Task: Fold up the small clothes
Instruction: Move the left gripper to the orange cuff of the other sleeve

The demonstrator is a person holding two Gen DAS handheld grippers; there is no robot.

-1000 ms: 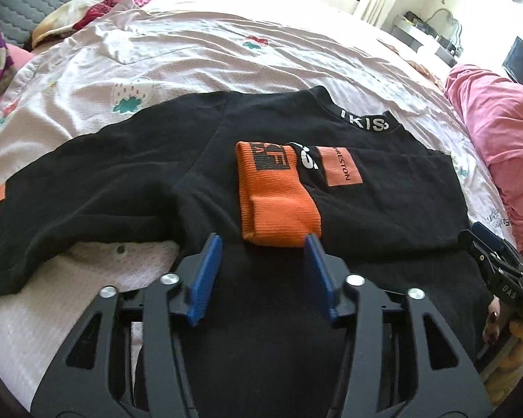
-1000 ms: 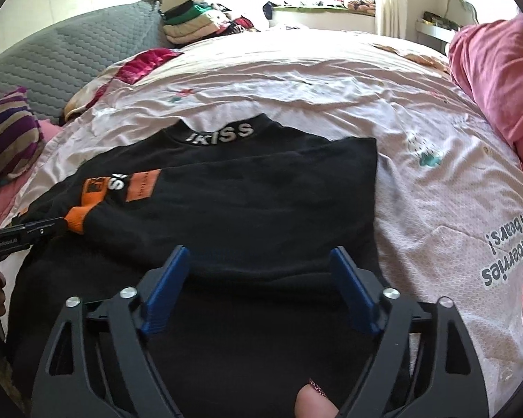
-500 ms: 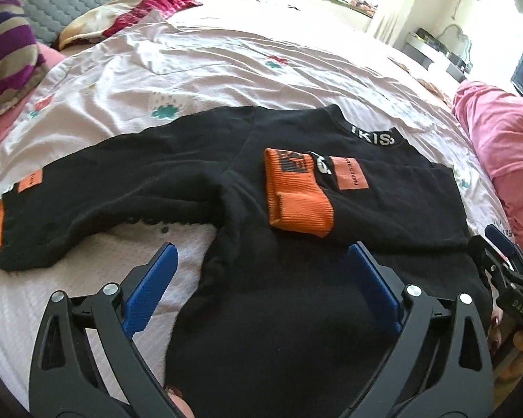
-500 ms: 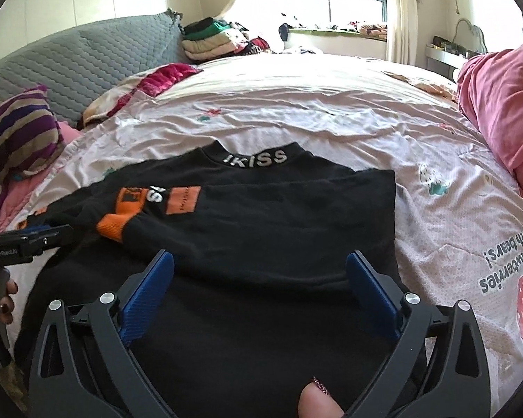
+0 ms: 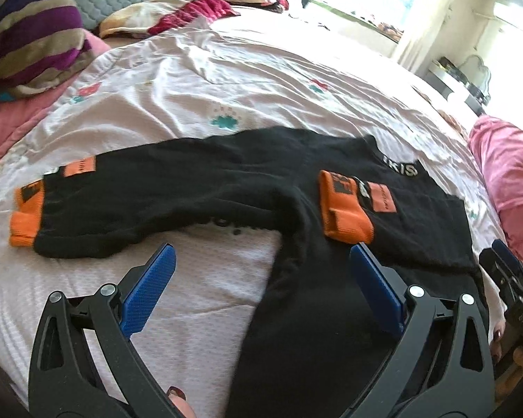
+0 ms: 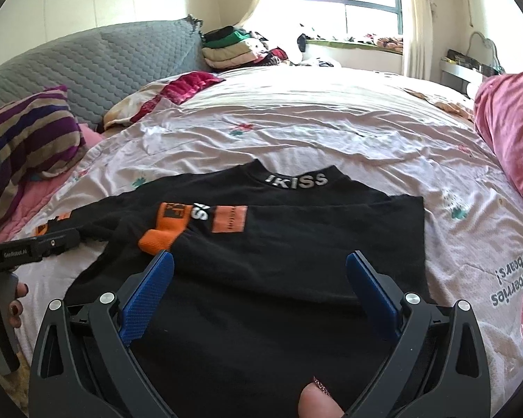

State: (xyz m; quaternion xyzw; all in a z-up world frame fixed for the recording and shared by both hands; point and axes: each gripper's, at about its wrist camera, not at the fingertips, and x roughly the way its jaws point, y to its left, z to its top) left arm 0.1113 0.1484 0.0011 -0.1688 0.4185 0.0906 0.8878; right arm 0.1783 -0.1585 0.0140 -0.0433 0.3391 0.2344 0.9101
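Observation:
A black long-sleeved top (image 5: 324, 299) with orange cuffs lies flat on the bed, its collar lettered IKISS (image 6: 298, 180). One sleeve is folded across the chest, its orange cuff (image 5: 345, 209) in the middle. The other sleeve stretches out to the left, ending in an orange cuff (image 5: 26, 216). My left gripper (image 5: 259, 261) is open and empty, above the top's left edge near the armpit. My right gripper (image 6: 259, 268) is open and empty, over the top's lower body. Each gripper also shows at the other view's edge: the left one (image 6: 31, 247) and the right one (image 5: 509, 278).
The bed has a pale pink sheet (image 6: 331, 122) with strawberry prints. A striped pillow (image 6: 28, 132) and grey quilted headboard (image 6: 94, 62) are at the left. A pink blanket (image 6: 509, 125) lies at the right. Folded clothes (image 6: 233, 47) are stacked at the far end.
My left gripper opened wide and drew back and left, so the outstretched sleeve and its cuff came into view. My right gripper opened a little more and pulled back and up.

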